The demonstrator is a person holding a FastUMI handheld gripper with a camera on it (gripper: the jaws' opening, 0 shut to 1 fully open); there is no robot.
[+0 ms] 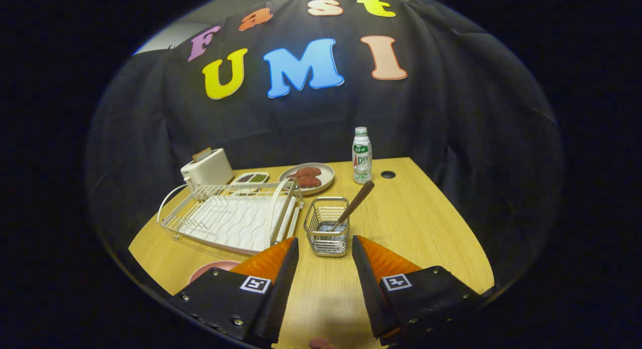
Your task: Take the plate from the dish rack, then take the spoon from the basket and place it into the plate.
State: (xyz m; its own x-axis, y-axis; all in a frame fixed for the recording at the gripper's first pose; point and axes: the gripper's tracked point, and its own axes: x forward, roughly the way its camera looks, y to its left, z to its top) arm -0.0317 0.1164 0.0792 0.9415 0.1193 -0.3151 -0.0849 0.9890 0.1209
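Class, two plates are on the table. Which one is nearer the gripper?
The pink plate, empty, just behind the left finger. The pale plate holding food sits beyond the dish rack. The gripper is open.

The gripper (325, 248) fingers are standing apart with nothing between them, and the left one is covering most of a pink plate (213, 270) near the table's (426, 228) front left corner. The spoon (354, 204) is hiding its bowl inside the wire basket (327, 232). The dish rack (230, 216) is masking the lower part of the toaster (206, 167) and part of a small tray (251, 178) at the far edge. The bottle's (362, 156) label is reading too small.
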